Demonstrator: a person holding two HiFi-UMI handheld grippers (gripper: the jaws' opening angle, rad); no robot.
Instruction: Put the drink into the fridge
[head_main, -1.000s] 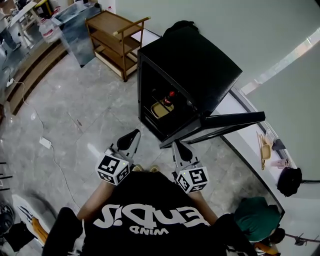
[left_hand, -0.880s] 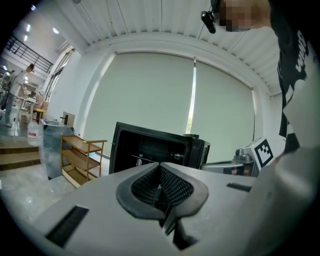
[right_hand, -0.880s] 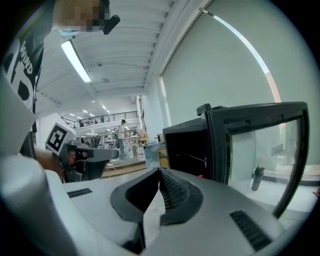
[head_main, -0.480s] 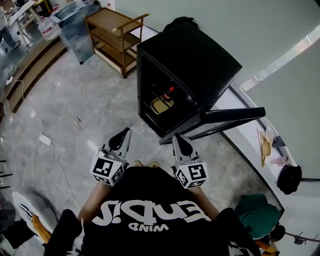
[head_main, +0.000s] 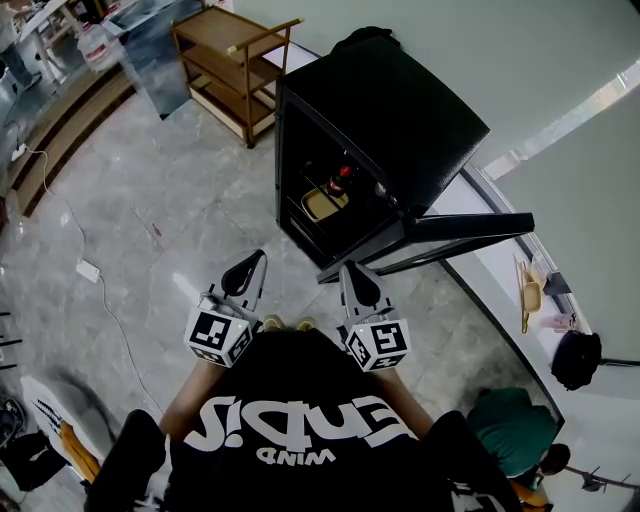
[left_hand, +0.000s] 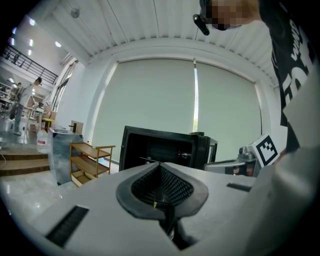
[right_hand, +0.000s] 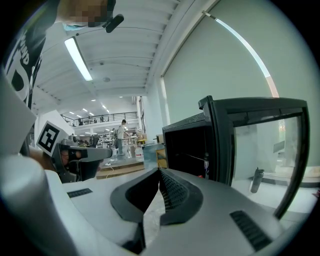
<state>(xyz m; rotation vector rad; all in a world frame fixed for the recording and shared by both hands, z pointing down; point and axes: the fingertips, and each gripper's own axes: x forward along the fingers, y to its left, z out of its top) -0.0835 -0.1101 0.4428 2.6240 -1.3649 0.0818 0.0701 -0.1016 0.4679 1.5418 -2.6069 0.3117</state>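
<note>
The black fridge (head_main: 385, 130) stands with its door (head_main: 470, 228) swung wide to the right. Inside it a drink bottle with a red cap (head_main: 341, 183) stands by a yellowish tray (head_main: 321, 205). My left gripper (head_main: 251, 264) and right gripper (head_main: 353, 273) hover side by side over the floor just in front of the fridge, both shut with nothing in them. In the left gripper view the shut jaws (left_hand: 160, 166) point at the fridge (left_hand: 165, 147). The right gripper view has shut jaws (right_hand: 160, 171) beside the door (right_hand: 260, 145), with the drink (right_hand: 205, 168) small inside.
A wooden shelf cart (head_main: 235, 65) and a metal bin (head_main: 150, 45) stand beyond the fridge at the left. A cable with a power strip (head_main: 88, 270) lies on the marble floor. A white ledge (head_main: 500, 290) runs along the right wall, with a dark bag (head_main: 578, 358) on it.
The left gripper has turned slightly, its tip swinging a little to the left. The right gripper has stayed put. Nothing was taken hold of or let go.
</note>
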